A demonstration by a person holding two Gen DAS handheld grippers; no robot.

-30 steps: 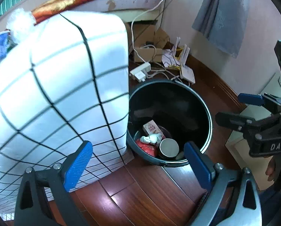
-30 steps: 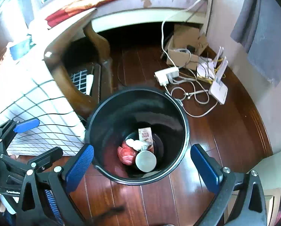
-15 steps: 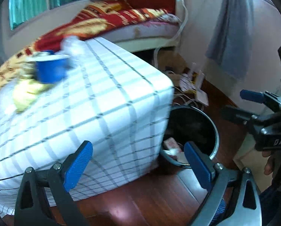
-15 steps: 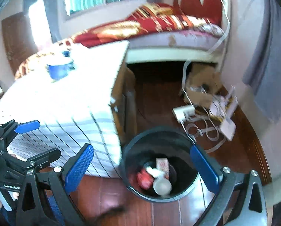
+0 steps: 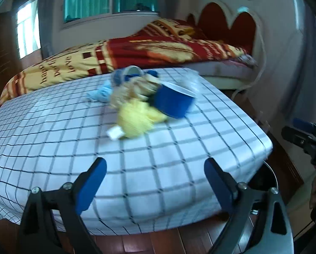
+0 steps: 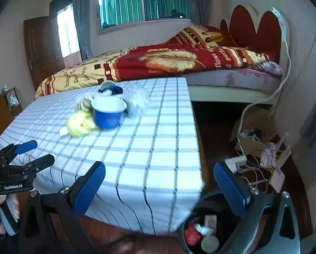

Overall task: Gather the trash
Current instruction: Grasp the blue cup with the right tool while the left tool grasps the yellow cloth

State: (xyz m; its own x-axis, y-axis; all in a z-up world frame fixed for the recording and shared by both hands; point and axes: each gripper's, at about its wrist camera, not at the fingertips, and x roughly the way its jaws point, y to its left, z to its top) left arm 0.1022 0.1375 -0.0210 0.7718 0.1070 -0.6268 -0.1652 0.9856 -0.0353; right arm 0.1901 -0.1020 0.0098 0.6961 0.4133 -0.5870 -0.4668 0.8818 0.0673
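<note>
Both views differ from the earlier frames: a second ago each camera looked down into the bin, and now each looks across the top of the desk (image 5: 179, 158), with the bed (image 6: 179, 63) behind it. In the left wrist view the bin (image 5: 268, 180) has shrunk to a dark rim at the desk's right corner. In the right wrist view the bin (image 6: 191, 228) sits at the lower edge, on the floor just beside the desk corner, with a red wad, white scraps, a small carton and a cup inside it.

The trash (image 5: 141, 97) lies in one cluster on the checked cloth, toward the far side of the desk. Motion blur limits detail.

- Blue cup (image 6: 108, 114): upright, axis vertical, white rim up, at the near right of the cluster.
- Yellow wad (image 6: 80, 123): touching the cup's left side; long axis runs roughly left to right, with a small white piece at its left end.
- Clear plastic wrap (image 6: 136, 101): just right of the cup; no clear long axis.
- Second cup (image 6: 107, 84): behind, on its side, mouth toward the camera.
- Pale blue scrap (image 5: 102, 94): at the cluster's left.

Left gripper (image 5: 155, 177): jaws wide apart and closing, nothing between them, over the desk's near edge.
Right gripper (image 6: 160, 182): jaws wide apart, nothing between them, over the desk's near corner.
</note>
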